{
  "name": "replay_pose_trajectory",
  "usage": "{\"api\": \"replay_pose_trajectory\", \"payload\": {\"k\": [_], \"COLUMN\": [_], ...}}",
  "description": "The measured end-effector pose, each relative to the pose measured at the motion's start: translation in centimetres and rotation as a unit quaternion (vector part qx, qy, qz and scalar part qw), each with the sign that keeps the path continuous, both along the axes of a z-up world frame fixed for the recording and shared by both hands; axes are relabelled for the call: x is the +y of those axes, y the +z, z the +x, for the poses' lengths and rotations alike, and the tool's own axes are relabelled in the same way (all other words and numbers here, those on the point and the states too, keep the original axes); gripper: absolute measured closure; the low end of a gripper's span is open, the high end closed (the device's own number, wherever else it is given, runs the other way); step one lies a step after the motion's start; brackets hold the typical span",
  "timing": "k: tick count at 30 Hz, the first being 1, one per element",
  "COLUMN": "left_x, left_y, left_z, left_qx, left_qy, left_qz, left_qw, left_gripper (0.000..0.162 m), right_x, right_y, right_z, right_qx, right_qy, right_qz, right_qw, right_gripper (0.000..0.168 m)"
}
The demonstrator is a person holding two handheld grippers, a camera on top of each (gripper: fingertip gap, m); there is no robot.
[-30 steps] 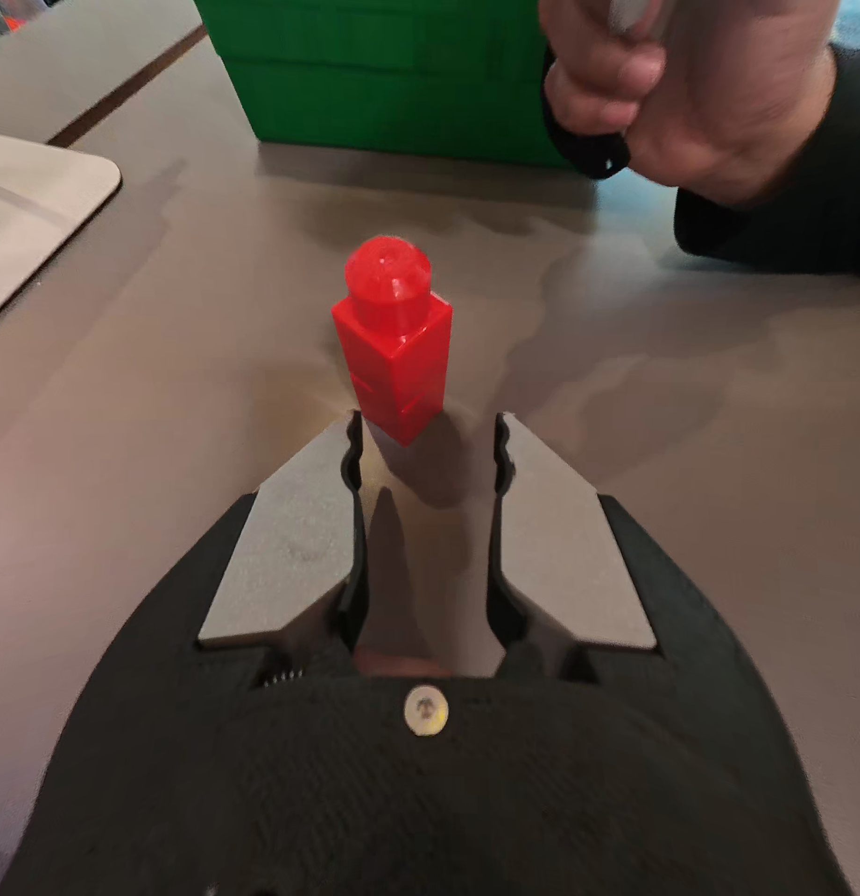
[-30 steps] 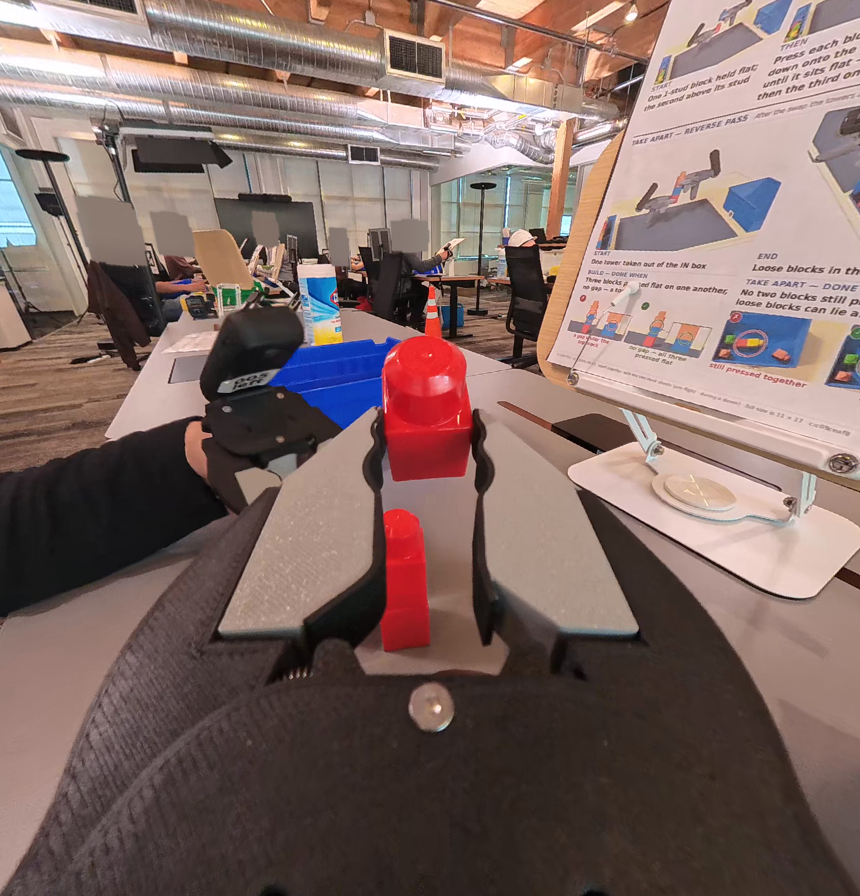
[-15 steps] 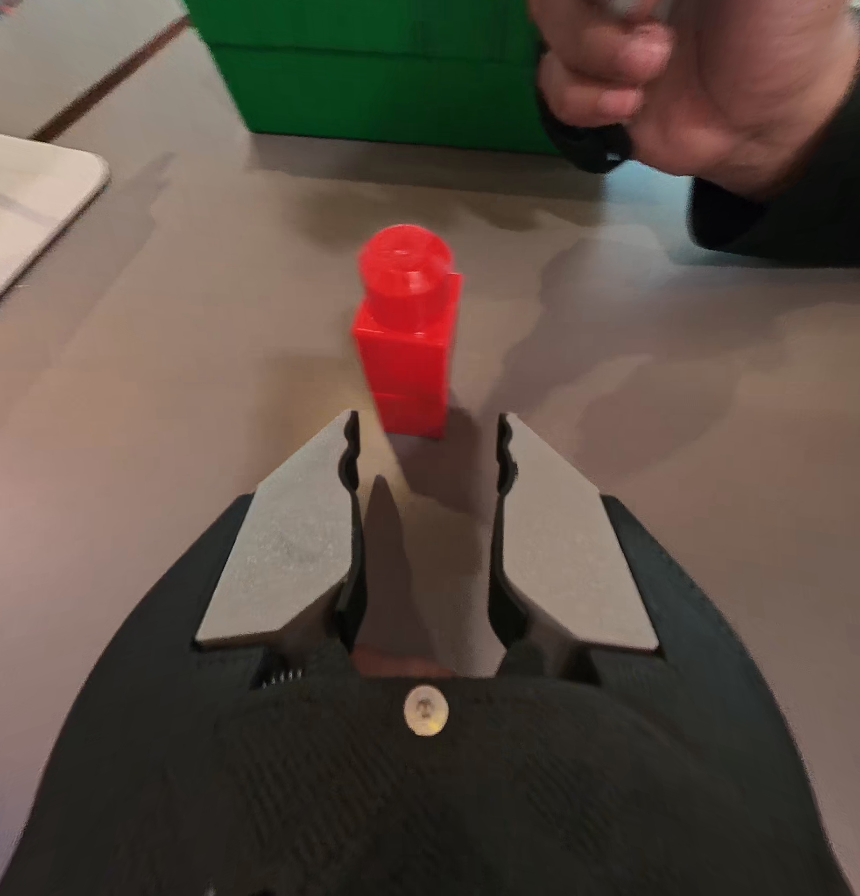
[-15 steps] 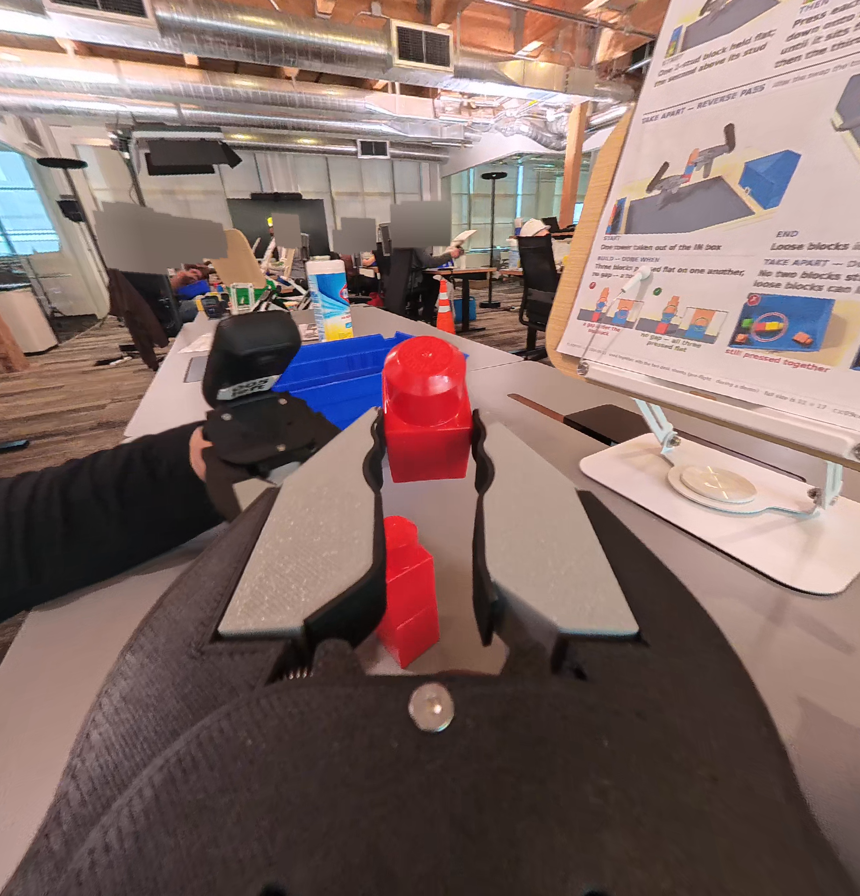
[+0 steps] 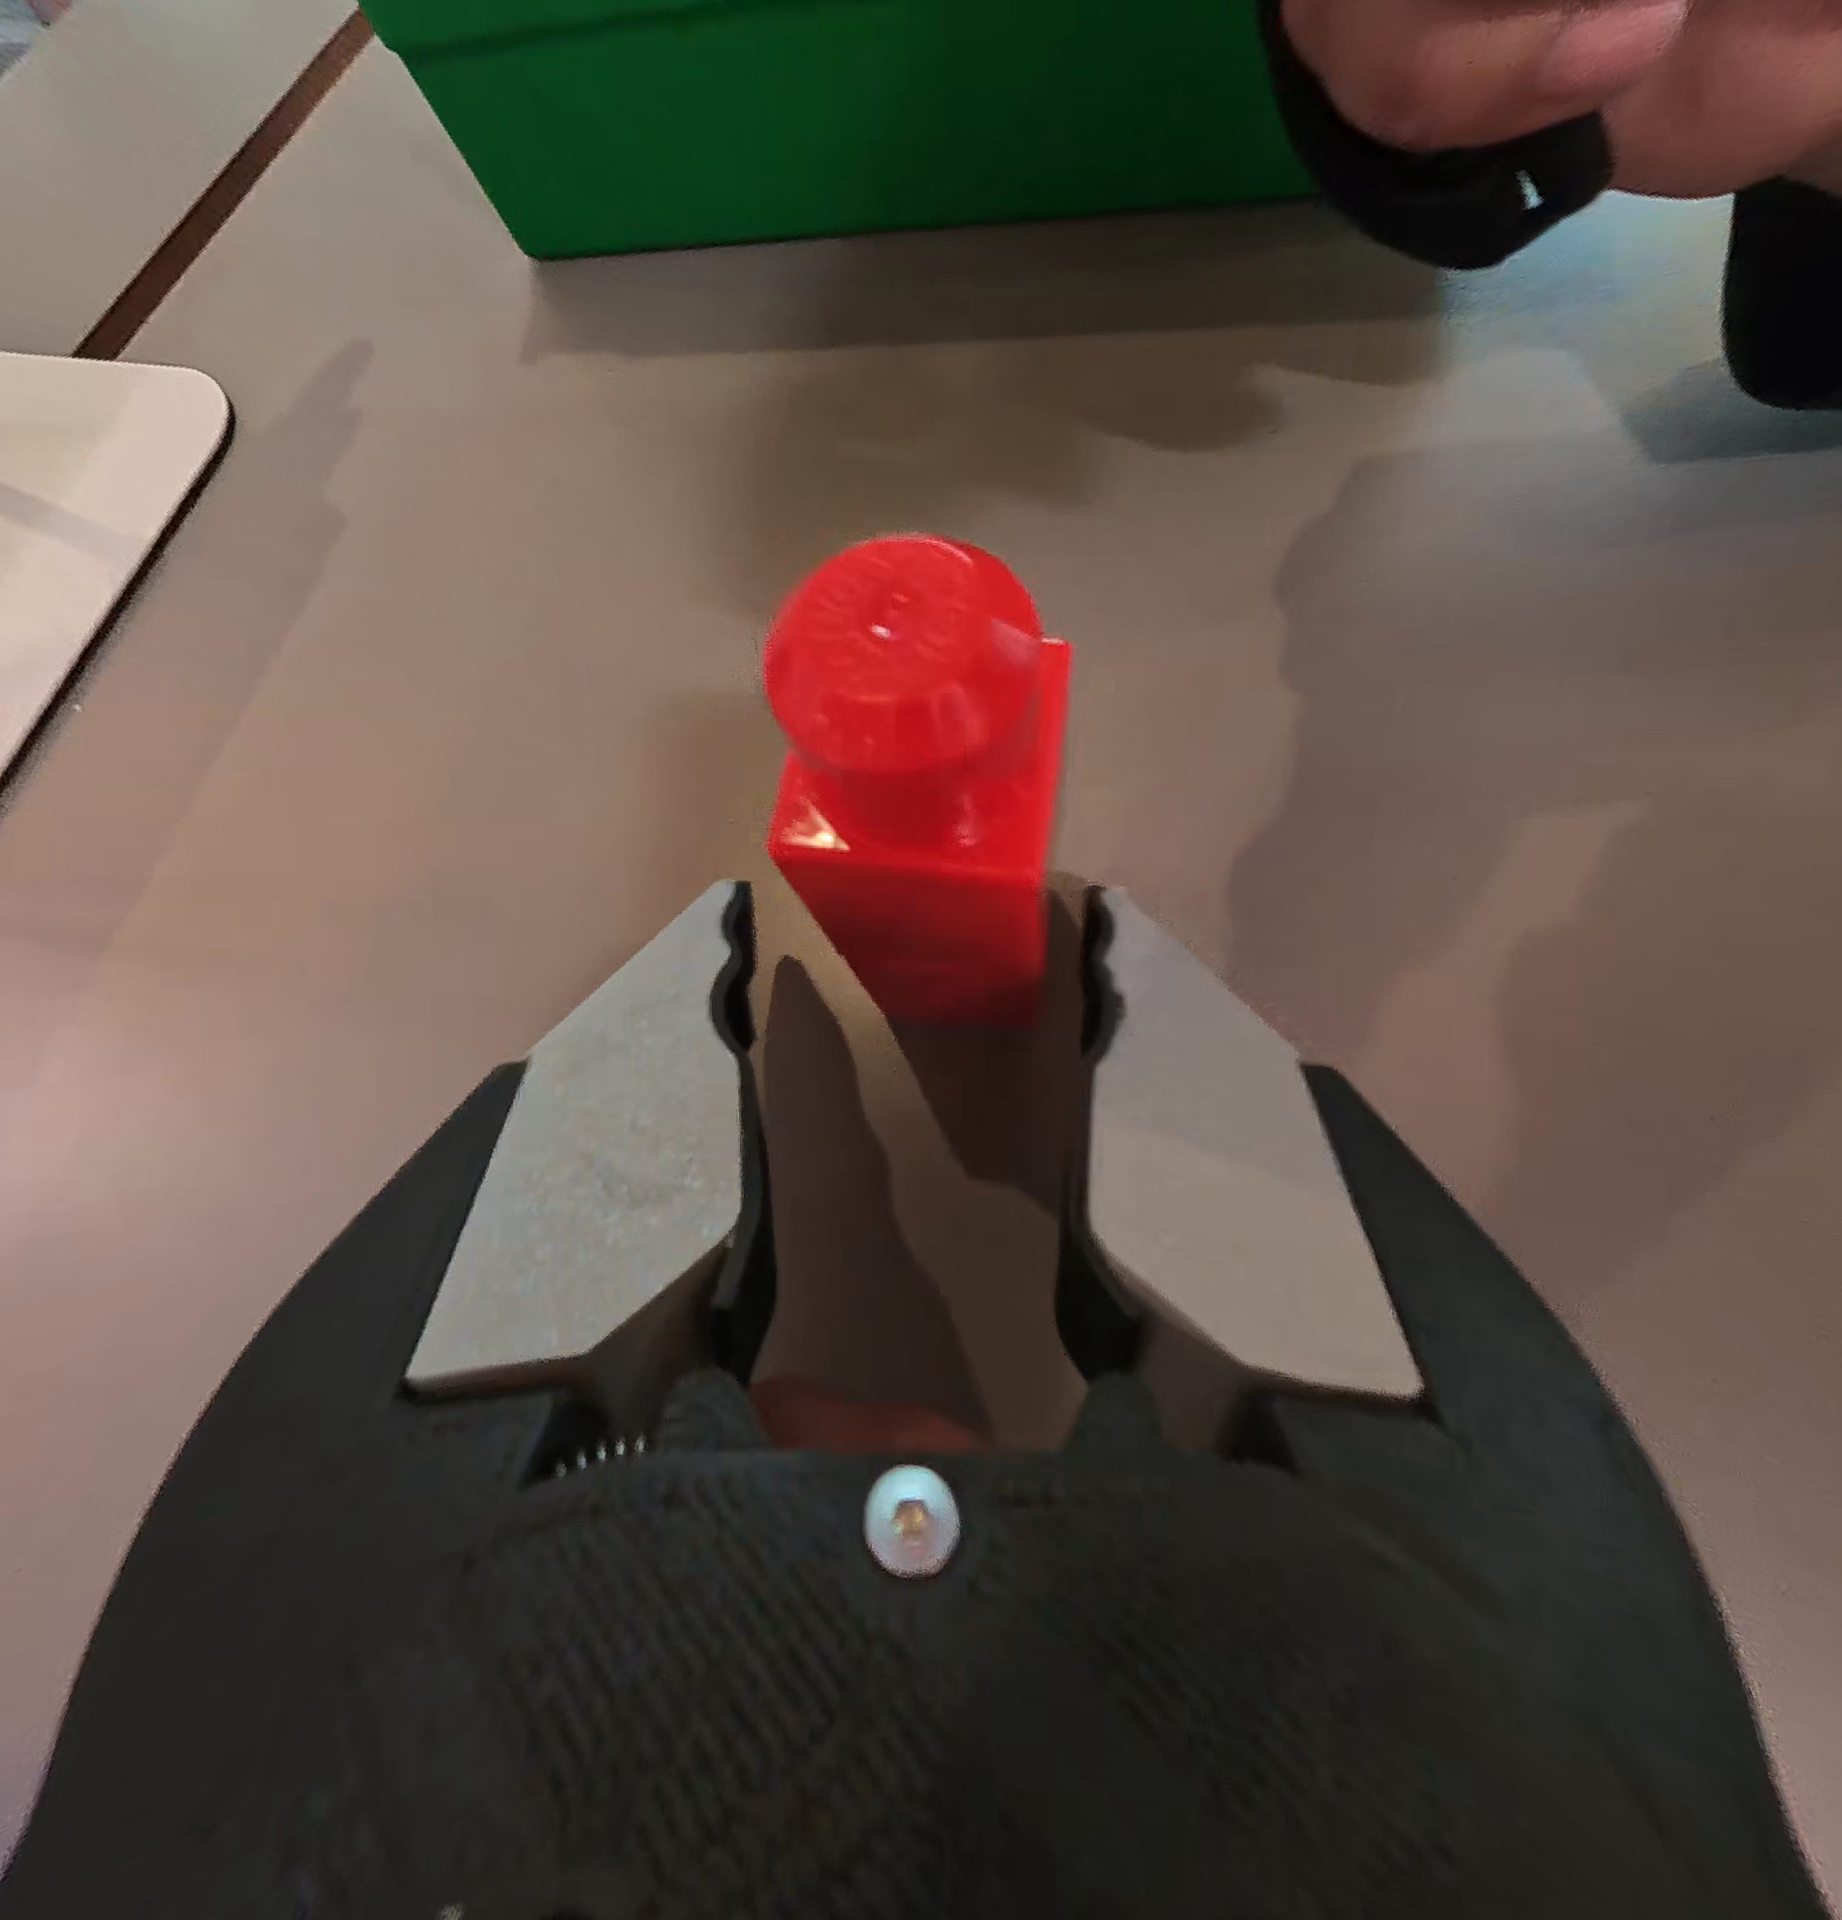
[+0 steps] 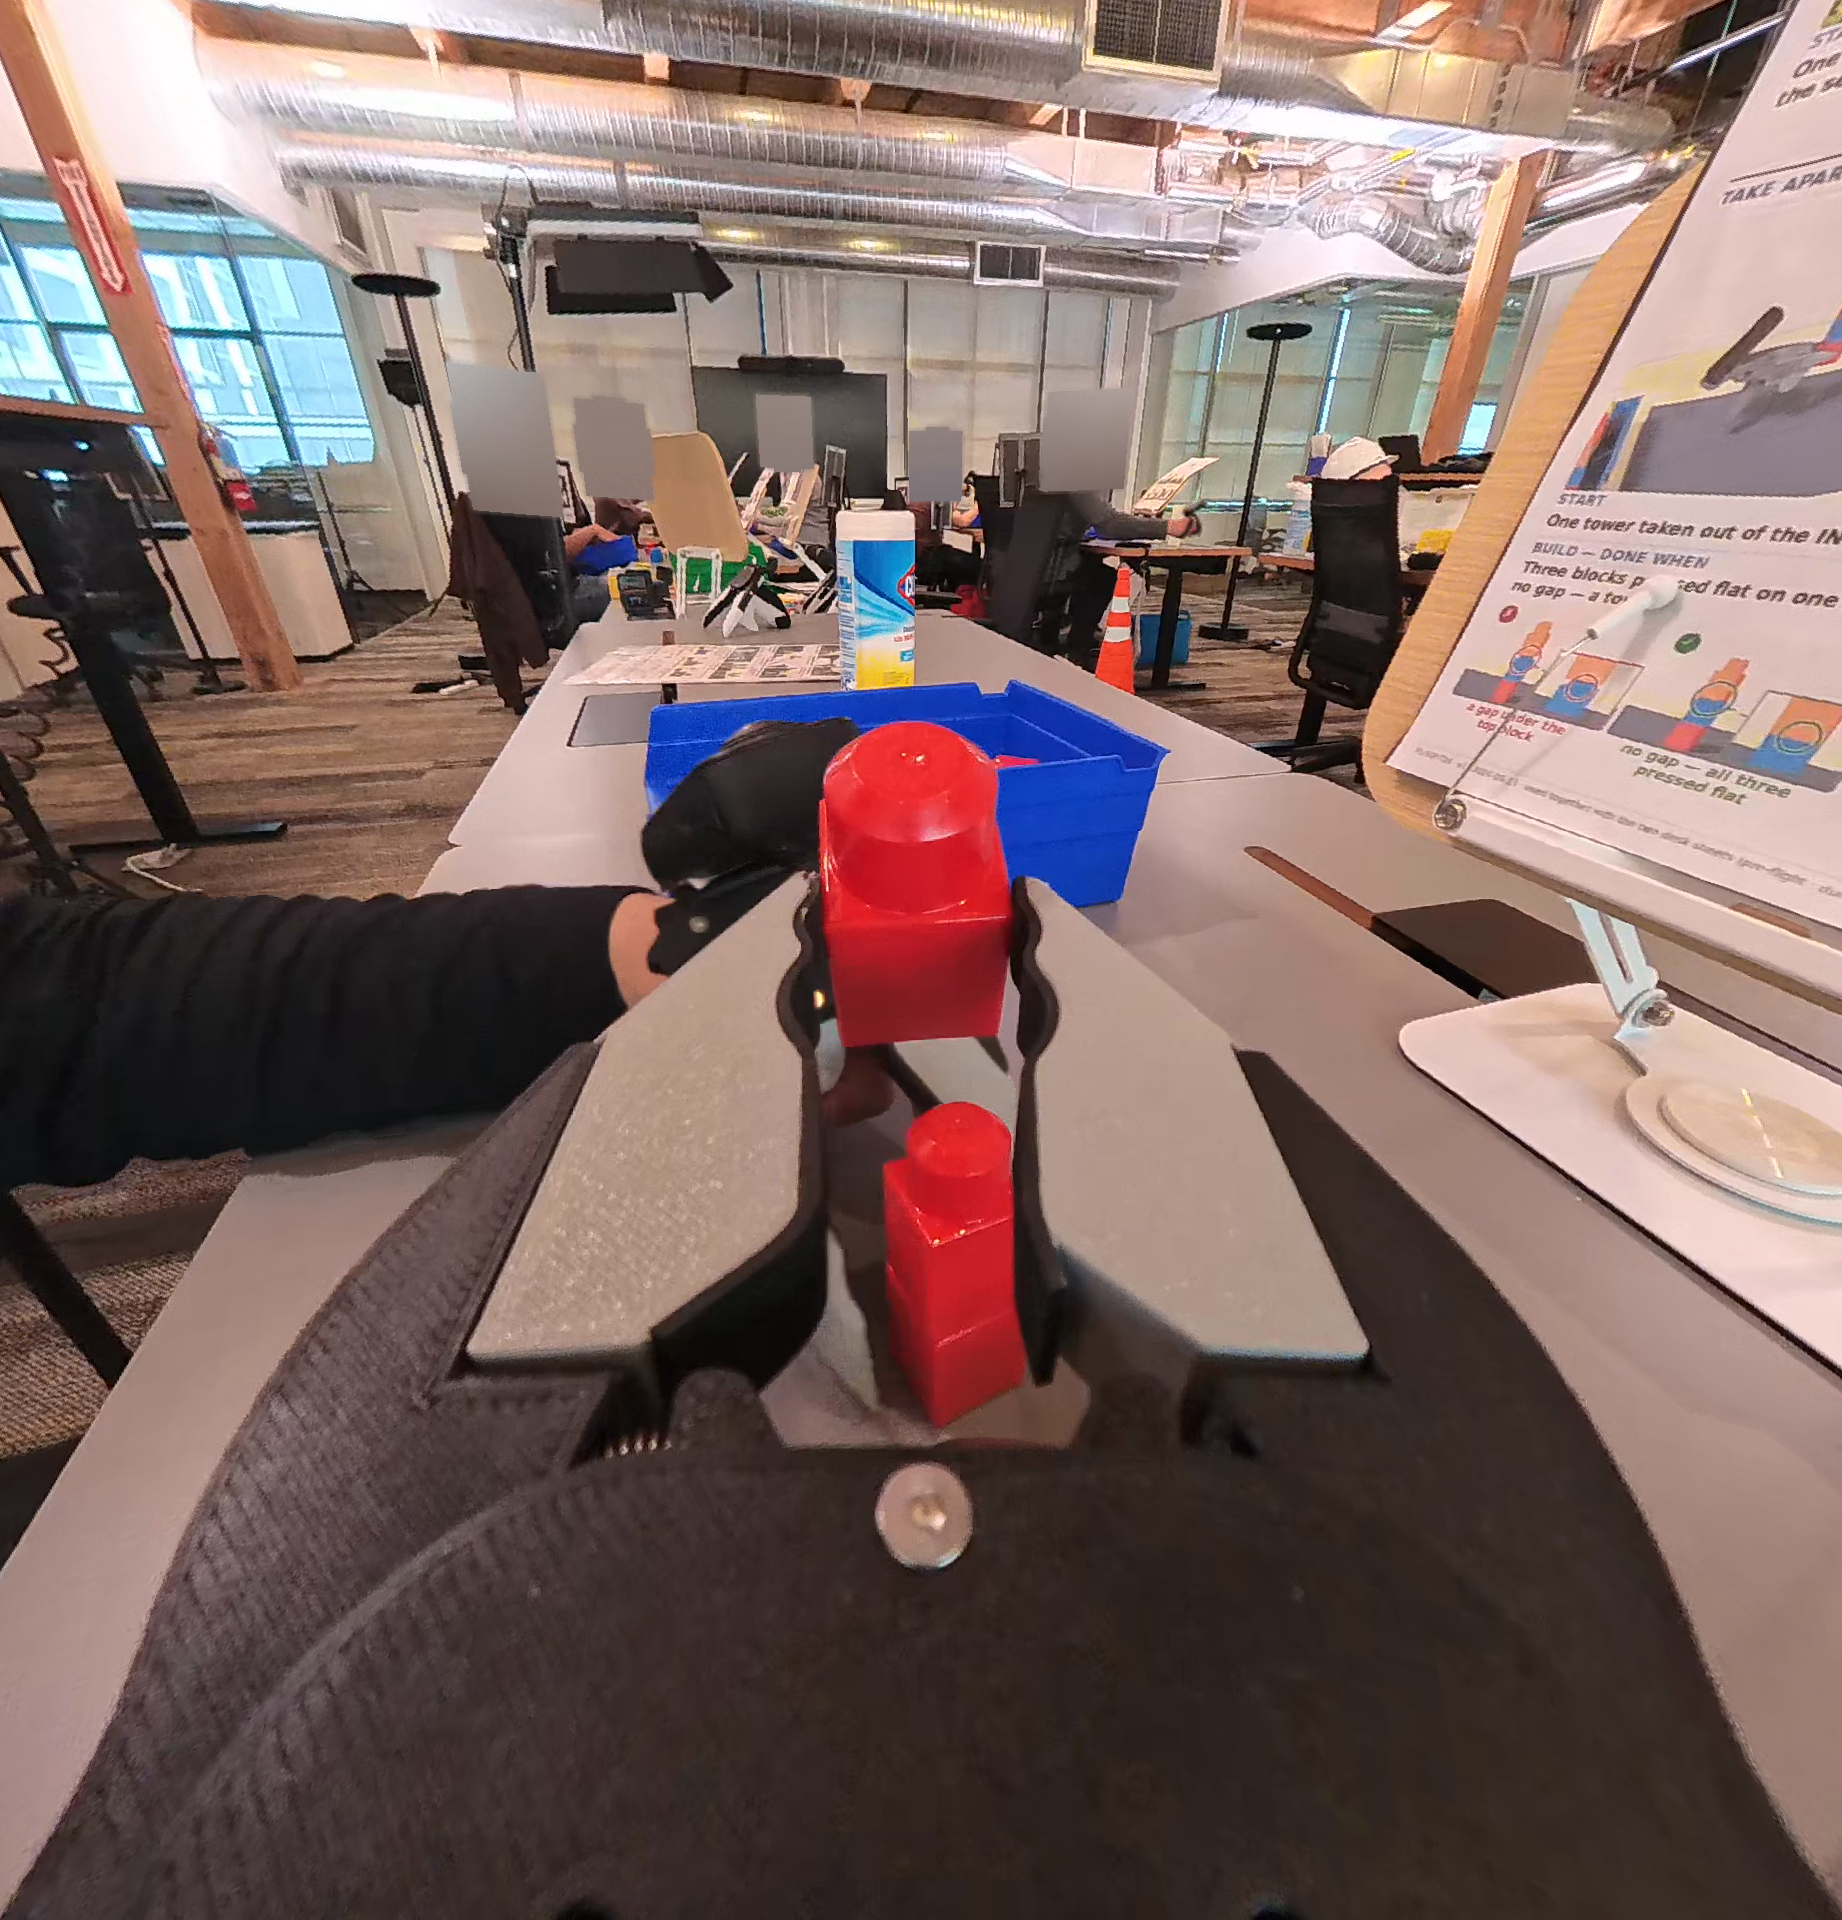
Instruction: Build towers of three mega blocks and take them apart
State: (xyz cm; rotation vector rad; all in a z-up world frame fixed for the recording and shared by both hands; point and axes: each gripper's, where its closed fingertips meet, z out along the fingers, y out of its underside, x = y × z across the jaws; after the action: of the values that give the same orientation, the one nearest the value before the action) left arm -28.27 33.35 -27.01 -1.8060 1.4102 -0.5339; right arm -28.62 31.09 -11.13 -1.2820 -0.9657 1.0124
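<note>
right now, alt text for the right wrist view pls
The right gripper is shut on a single red block, held above a two-block red stack standing on the grey table. Beyond are a blue bin, the person's dark sleeve and an instruction board.

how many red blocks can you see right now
3: one block is gripped in the right gripper; two more form a stack standing on the table. The blue bin may hide others.
</note>
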Motion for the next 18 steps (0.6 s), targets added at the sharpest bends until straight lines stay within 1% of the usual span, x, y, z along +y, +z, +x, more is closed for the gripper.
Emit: {"api": "replay_pose_trajectory", "payload": {"k": [1,3,5,8,9,11,15,18], "left_x": [0.3,0.5,0.5,0.3,0.1,-0.3,-0.9,-2.0], "left_y": [0.1,0.1,0.3,0.5,0.5,0.4,0.7,1.4], "left_z": [0.1,0.3,0.3,0.4,0.5,0.7,1.3,1.8], "left_qx": [-0.001,-0.007,-0.013,-0.021,-0.022,-0.021,-0.024,-0.047], "left_qy": [-0.001,-0.006,-0.006,-0.007,-0.011,-0.022,-0.034,-0.05], "left_qz": [0.002,-0.004,-0.007,-0.007,-0.012,-0.013,0.0,0.002], "left_qw": [1.0,1.0,1.0,1.0,1.0,0.999,0.999,0.998], "left_gripper": [0.109,0.114,0.113,0.104,0.108,0.125,0.127,0.127], "right_x": [0.0,0.2,0.2,0.3,0.3,0.2,0.2,-0.3], "right_y": [0.0,-0.1,-0.1,-0.2,-0.4,-0.8,-1.7,-2.0], "right_z": [0.0,0.1,0.1,0.0,0.0,-0.2,-0.4,-0.3], "right_qx": [0.0,-0.002,-0.001,-0.003,-0.006,-0.016,-0.04,-0.051], "right_qy": [0.001,-0.001,0.001,0.002,0.004,0.01,0.023,0.047], "right_qz": [-0.001,-0.003,-0.005,-0.008,-0.01,-0.016,-0.026,-0.039], "right_qw": [1.0,1.0,1.0,1.0,1.0,1.0,0.999,0.997], "right_gripper": [0.136,0.136,0.136,0.136,0.136,0.136,0.136,0.136]}}
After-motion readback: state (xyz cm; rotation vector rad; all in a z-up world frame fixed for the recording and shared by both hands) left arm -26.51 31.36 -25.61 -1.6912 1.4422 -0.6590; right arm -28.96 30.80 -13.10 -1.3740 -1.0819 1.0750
